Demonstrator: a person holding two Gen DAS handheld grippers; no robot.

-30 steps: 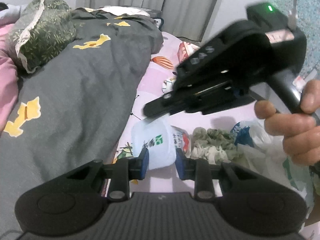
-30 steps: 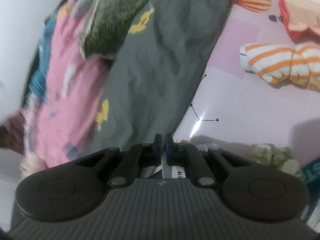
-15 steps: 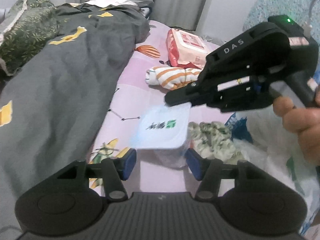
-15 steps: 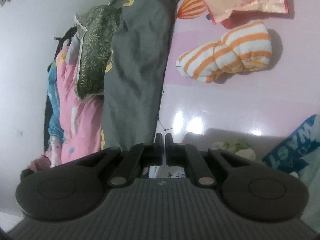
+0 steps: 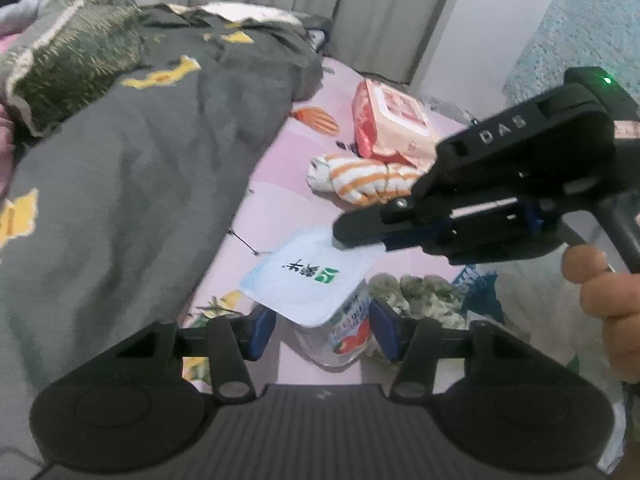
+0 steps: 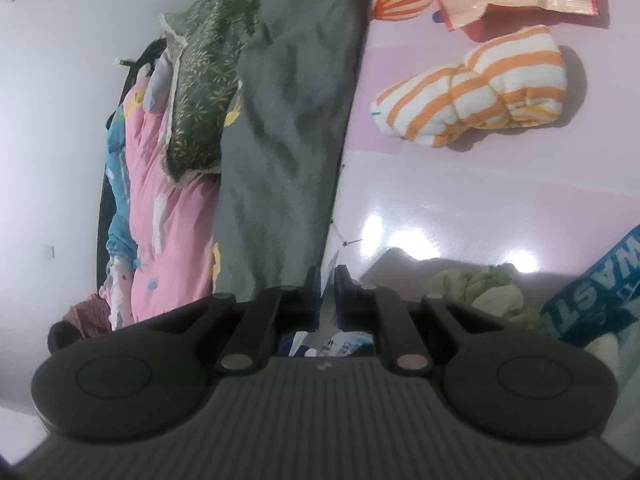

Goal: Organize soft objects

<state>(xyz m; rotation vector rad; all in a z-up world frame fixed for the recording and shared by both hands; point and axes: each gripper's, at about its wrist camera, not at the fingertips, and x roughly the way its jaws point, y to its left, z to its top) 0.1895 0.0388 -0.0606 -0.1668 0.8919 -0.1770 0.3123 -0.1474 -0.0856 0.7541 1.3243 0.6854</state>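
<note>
- Where the pink patterned bed sheet [image 5: 280,184] lies bare, a white plastic yoghurt cup with a pale blue foil lid [image 5: 316,280] sits between the blue pads of the left tool [image 5: 322,326]; the jaws stand wide apart, neither pad clearly touching the cup
- Right tool [image 5: 360,236], black, held in a bare hand [image 5: 608,300], reaches in from the right above the lid's far edge; in the right wrist view [image 6: 328,292] its fingers are nearly together with a thin white sheet edge in the narrow gap; whether they pinch the lid cannot be told
- Rolled white-and-orange striped cloth [image 5: 360,178] lies on the sheet beyond the cup, well apart from it, also seen in the right wrist view [image 6: 476,92]
- Pink-and-white soft plastic pack [image 5: 392,124] rests just behind the striped cloth, touching it
- Crumpled green-and-white patterned cloth [image 5: 416,292] sits just right of the cup
- Blue printed plastic bag [image 6: 592,292] lies beside the green cloth
- Dark grey quilt with yellow motifs [image 5: 132,176] covers the left of the bed
- Green leaf-print pillow with a white trim [image 5: 68,64] rests at the quilt's far left
- Grey curtains [image 5: 320,4] hang behind the bed
</note>
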